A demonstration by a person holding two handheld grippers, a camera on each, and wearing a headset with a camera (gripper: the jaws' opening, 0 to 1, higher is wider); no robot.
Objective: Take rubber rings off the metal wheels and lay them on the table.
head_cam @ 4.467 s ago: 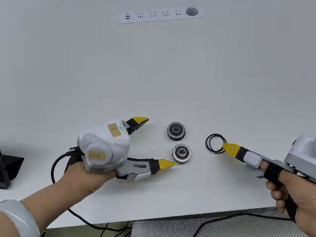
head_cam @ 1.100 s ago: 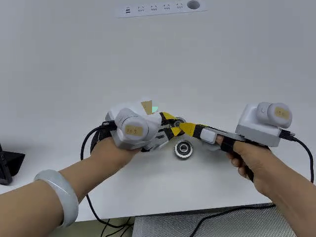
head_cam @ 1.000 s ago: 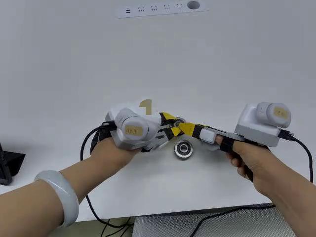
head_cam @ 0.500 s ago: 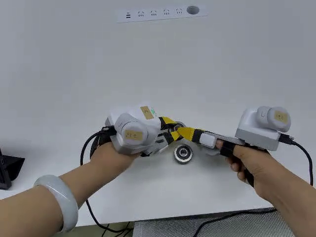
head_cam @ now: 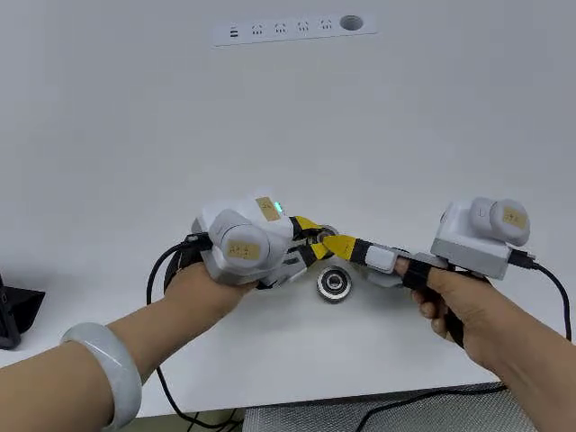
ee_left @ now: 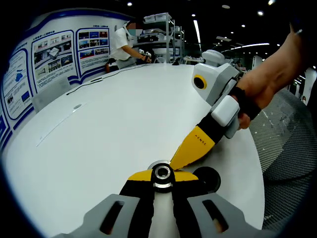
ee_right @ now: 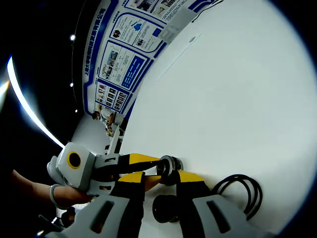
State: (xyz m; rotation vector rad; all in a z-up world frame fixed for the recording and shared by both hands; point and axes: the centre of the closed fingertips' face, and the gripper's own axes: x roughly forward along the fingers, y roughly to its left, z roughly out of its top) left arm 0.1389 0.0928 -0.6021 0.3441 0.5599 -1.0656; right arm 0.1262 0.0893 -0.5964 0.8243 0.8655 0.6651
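Note:
My left gripper [head_cam: 312, 239] is shut on a small metal wheel [ee_left: 162, 174] and holds it just above the white table [head_cam: 270, 117]. In the right gripper view that same wheel [ee_right: 168, 166] sits between the yellow tips of my right gripper [ee_right: 162, 177], whose jaws stand a little apart. From the right, the right gripper [head_cam: 340, 245] touches the held wheel's rim with its tip [ee_left: 195, 145]. A second wheel [head_cam: 334, 283] lies flat on the table just below the jaws. Black rubber rings [ee_right: 241, 191] lie loose on the table to the right.
A white power strip [head_cam: 292, 27] lies at the far edge of the table. A black cable [head_cam: 166, 270] trails from the left gripper over the front edge. A dark object [head_cam: 11, 315] sits at the left edge. In the left gripper view a person [ee_left: 124, 42] stands far behind.
Since 4.5 s ago the left gripper has taken the rear wheel off the table and the right gripper has come in from the right to it. Over the last second both barely moved.

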